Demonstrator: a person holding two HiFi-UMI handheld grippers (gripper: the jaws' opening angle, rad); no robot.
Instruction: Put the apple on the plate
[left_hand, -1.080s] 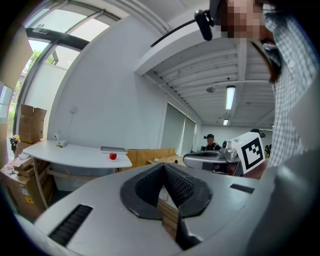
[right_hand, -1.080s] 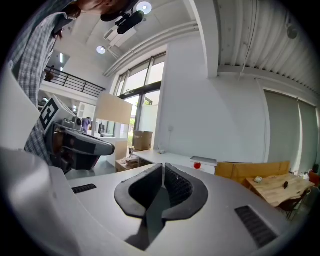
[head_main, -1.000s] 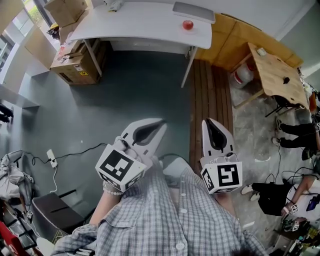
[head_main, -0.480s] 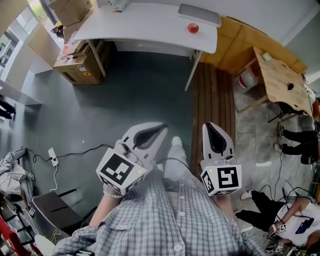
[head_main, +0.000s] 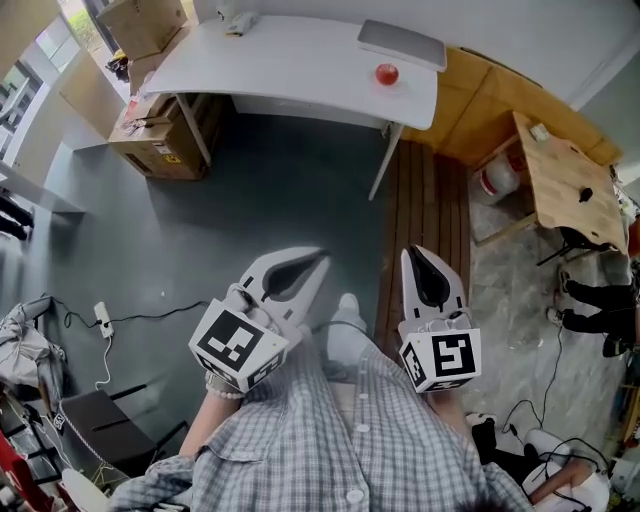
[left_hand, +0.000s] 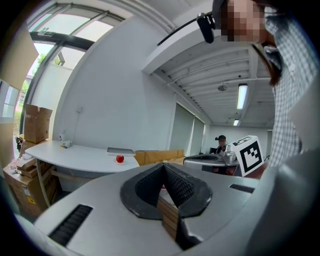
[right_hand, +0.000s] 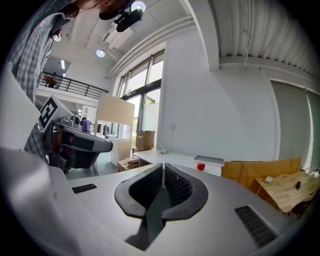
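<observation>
Head view: the apple (head_main: 387, 73) sits on the white table (head_main: 290, 60), near its right end and just in front of a flat grey tray (head_main: 402, 44). Cardboard boxes (head_main: 160, 135) stand under the table's left end. The left gripper (head_main: 318, 254) and right gripper (head_main: 413, 254) are well short of the table, over the floor.

Left gripper view: the jaws are pressed together with nothing between them, and the apple shows far off on the table.

Right gripper view: the jaws meet, empty, and point toward the table.

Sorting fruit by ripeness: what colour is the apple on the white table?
Red. The apple shows clearest in the head view.
</observation>
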